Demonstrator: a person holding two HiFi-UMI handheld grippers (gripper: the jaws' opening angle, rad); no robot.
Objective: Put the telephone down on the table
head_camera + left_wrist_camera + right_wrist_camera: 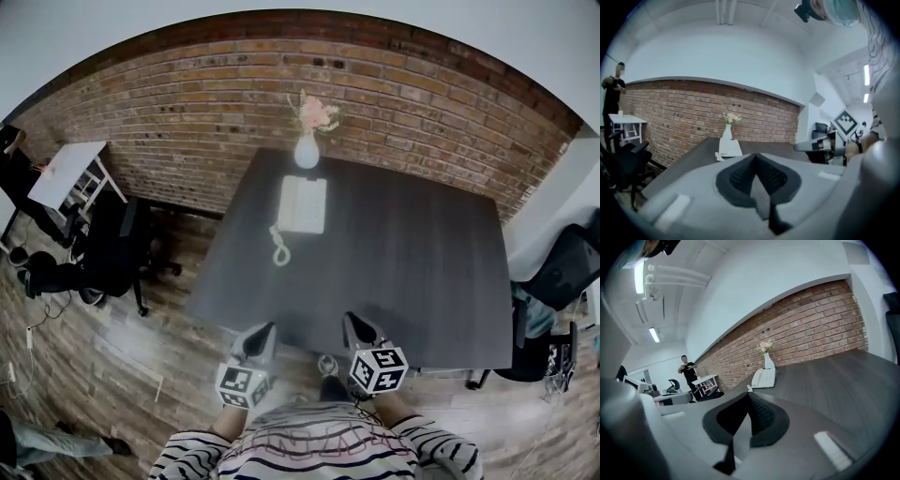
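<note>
A white side table (68, 172) and a black office chair (117, 248) stand on the wooden floor (122, 347) off the left edge of the dark table (412, 272). A brick wall (206, 103) runs behind them.

The left gripper (263, 333) hangs at the table's near edge, left of its middle. In the left gripper view, its jaws are pressed together with nothing between them.

The white telephone (302, 204) lies flat on the table close to the far edge and left of centre, well apart from both grippers. Its coiled cord (279, 247) curls on the tabletop off its near left corner. A white vase (307, 151) of pink flowers (317, 112) stands just behind the telephone, at the far edge. The left gripper view shows the telephone (729, 147) before the vase (727, 132), and the right gripper view shows the telephone (764, 377) the same way.

The right gripper (355, 323) is just beside the left one at the same near edge. It too is closed and empty, with its dark pads meeting in the right gripper view. A black chair (562, 272) stands off the table's right edge.
</note>
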